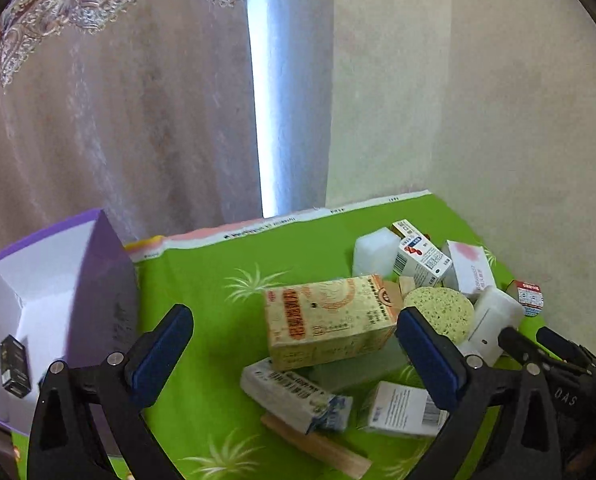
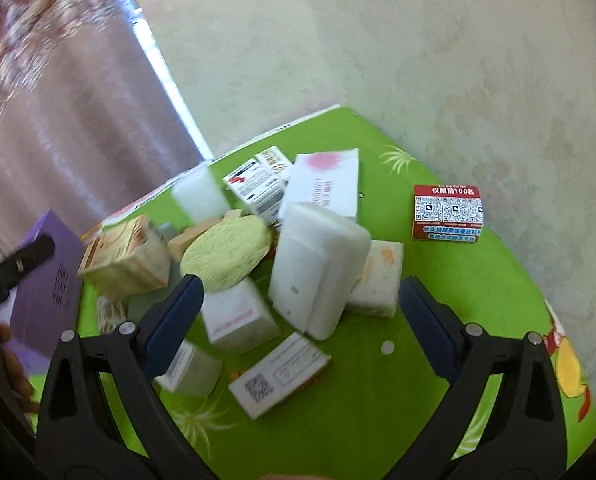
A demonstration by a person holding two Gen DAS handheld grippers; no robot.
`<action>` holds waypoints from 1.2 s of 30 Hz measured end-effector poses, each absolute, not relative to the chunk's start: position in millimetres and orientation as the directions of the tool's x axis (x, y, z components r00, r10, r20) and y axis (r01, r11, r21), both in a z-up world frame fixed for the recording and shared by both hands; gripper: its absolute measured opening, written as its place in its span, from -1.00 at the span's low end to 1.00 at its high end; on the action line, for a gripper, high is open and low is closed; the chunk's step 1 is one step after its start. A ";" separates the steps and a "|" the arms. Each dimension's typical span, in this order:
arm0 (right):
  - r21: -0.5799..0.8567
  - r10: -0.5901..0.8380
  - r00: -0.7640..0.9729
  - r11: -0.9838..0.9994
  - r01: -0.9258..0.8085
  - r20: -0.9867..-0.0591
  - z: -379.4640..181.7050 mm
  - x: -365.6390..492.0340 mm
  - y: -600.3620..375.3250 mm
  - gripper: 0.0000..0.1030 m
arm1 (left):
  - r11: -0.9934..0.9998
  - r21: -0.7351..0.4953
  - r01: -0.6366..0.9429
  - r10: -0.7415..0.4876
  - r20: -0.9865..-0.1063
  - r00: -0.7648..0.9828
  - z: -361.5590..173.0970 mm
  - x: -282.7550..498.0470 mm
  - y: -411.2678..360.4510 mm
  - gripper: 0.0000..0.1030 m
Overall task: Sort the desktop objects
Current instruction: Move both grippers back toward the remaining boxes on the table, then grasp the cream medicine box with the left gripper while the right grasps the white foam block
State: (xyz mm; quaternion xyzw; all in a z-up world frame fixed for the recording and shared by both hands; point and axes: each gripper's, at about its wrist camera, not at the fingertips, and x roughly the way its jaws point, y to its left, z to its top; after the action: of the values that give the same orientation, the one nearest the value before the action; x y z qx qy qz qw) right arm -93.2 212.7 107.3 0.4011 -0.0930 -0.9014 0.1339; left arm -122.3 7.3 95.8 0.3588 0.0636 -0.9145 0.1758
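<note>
A heap of small boxes and sponges lies on the green cloth [image 1: 202, 280]. My left gripper [image 1: 294, 344] is open and empty, held above a yellow medicine box [image 1: 326, 320] and a grey-white box [image 1: 294, 396]. A round green sponge [image 1: 440, 312] lies right of the yellow box. My right gripper [image 2: 302, 316] is open and empty above a white foam block [image 2: 318, 272]. The round green sponge [image 2: 226, 252], the yellow medicine box [image 2: 126, 260] and a red QR-code box [image 2: 448, 214] show in the right wrist view.
A purple-sided open box [image 1: 58, 300] stands at the left with a small black item [image 1: 14, 364] inside; it also shows in the right wrist view [image 2: 46, 280]. A curtain and a cream wall stand behind the table. The right gripper's body [image 1: 558, 360] shows at the left view's right edge.
</note>
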 end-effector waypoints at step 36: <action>0.168 -0.338 -0.630 -0.934 0.315 -0.699 87.5 -123.7 201.8 0.08 | -0.902 0.034 0.431 -0.312 -0.741 -0.595 41.3 -170.3 23.2 0.94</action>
State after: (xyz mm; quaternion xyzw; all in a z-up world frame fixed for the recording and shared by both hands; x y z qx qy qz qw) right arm -123.7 201.8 87.5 0.3900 -0.0150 -0.9028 0.1808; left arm -170.3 23.2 41.3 0.3988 0.0744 -0.8899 0.2087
